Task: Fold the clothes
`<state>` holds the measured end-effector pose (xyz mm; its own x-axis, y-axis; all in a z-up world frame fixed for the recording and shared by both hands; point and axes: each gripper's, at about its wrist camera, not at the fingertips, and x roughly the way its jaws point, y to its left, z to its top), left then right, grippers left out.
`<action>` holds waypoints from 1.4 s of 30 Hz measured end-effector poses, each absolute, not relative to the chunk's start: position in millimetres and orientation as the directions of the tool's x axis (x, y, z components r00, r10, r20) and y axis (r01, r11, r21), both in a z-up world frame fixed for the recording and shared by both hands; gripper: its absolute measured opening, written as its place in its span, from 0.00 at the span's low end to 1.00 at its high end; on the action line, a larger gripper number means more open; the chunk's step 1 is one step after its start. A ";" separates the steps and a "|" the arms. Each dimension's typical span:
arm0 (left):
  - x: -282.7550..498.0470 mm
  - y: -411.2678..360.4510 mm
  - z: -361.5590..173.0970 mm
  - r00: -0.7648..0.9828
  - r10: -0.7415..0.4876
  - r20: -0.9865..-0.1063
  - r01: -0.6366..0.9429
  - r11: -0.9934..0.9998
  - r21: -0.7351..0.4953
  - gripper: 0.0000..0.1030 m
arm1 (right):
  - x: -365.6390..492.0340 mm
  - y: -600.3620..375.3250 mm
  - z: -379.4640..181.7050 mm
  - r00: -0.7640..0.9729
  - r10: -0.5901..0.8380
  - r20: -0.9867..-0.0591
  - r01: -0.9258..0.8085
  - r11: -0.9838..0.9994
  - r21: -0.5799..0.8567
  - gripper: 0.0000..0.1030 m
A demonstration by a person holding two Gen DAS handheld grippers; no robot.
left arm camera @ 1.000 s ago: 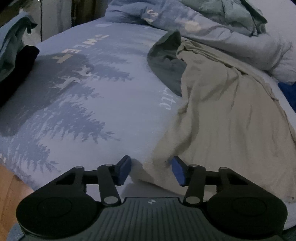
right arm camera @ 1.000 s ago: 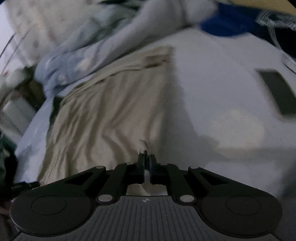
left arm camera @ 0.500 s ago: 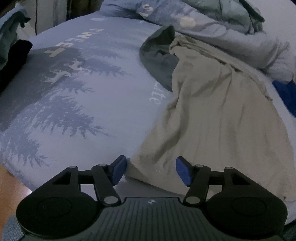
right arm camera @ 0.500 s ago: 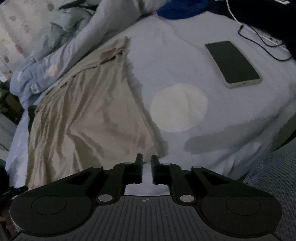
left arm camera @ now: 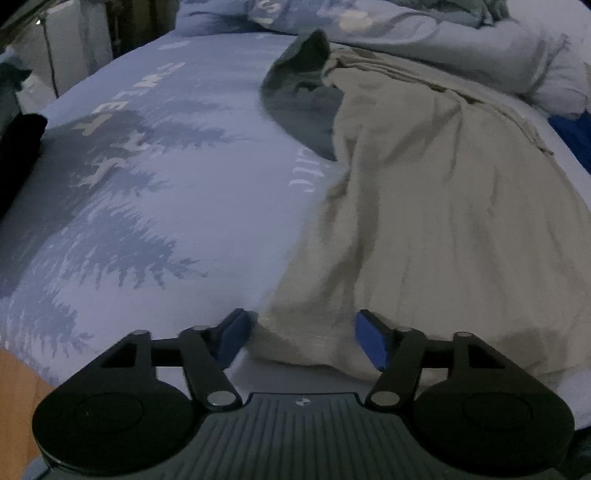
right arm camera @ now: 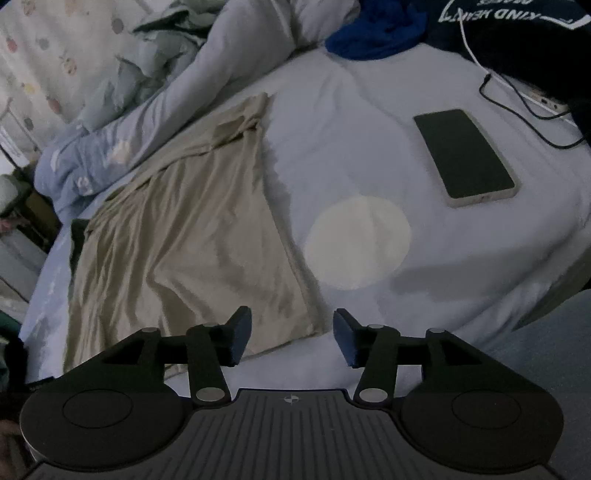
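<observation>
A beige garment [left arm camera: 443, 221] lies spread and wrinkled on the bed, also seen in the right wrist view [right arm camera: 184, 240]. My left gripper [left arm camera: 300, 325] hovers over its near left corner; the jaws are closing, with the hem between them and the blue pads [left arm camera: 371, 343] not pressing on it. My right gripper [right arm camera: 291, 321] is at the near right corner; its jaws are opening, the corner lying loose just beyond and below them, nothing gripped.
The pale blue sheet [left arm camera: 166, 184] has a tree print. A dark grey garment [left arm camera: 299, 96] lies beyond the beige one, below a bunched duvet [right arm camera: 184, 92]. A phone [right arm camera: 465, 157], cable [right arm camera: 517, 99] and blue cloth [right arm camera: 376, 29] lie on the right. Wooden floor [left arm camera: 18, 380] shows bottom left.
My right gripper was shut on the garment's corner; it has let go and spread its jaws. The left jaws widened, then narrowed around the hem.
</observation>
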<state>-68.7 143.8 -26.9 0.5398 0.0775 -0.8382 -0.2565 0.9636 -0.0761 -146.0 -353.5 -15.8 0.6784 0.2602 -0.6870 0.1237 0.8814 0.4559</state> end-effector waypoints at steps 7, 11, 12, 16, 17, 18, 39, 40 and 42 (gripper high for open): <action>-83.1 169.5 -18.4 0.575 -0.046 -0.817 -0.339 0.895 -0.289 0.11 | -141.3 -359.8 -16.3 0.667 0.282 -0.690 0.116 0.875 0.469 0.61; -94.9 182.2 -7.8 0.631 -0.099 -0.769 -0.374 0.830 -0.413 0.10 | -132.7 -357.3 -22.9 0.638 0.298 -0.710 0.107 0.878 0.466 0.62; -97.5 184.4 -4.6 0.645 -0.108 -0.756 -0.377 0.816 -0.438 0.10 | -129.9 -355.6 -25.1 0.632 0.298 -0.716 0.107 0.881 0.461 0.62; -102.3 187.3 4.3 0.674 -0.122 -0.729 -0.374 0.794 -0.479 0.10 | -109.0 -336.3 -40.9 0.598 0.287 -0.748 0.062 0.914 0.400 0.62; -103.0 187.4 5.4 0.676 -0.124 -0.726 -0.373 0.793 -0.482 0.10 | -103.8 -330.5 -44.7 0.591 0.282 -0.756 0.047 0.923 0.382 0.62; -103.8 187.8 6.3 0.679 -0.126 -0.724 -0.374 0.789 -0.488 0.10 | -98.5 -324.7 -48.5 0.585 0.277 -0.763 0.032 0.931 0.362 0.62; -141.6 213.1 37.8 0.798 -0.178 -0.576 -0.315 0.692 -0.650 0.10 | -130.8 -346.3 1.3 0.689 0.304 -0.658 -0.033 0.920 0.390 0.04; -144.2 213.5 39.5 0.801 -0.184 -0.569 -0.311 0.685 -0.659 0.10 | -136.3 -350.7 8.4 0.699 0.305 -0.647 -0.041 0.920 0.389 0.04; -149.4 214.2 43.0 0.809 -0.196 -0.555 -0.302 0.671 -0.677 0.10 | -145.6 -358.8 20.0 0.711 0.310 -0.631 -0.053 0.918 0.392 0.03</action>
<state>-149.4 214.2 43.0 0.8087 -0.1957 -0.5548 -0.3023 0.6706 -0.6774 -145.6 -358.8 20.0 0.7108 0.3104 -0.6312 -0.0529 0.9184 0.3921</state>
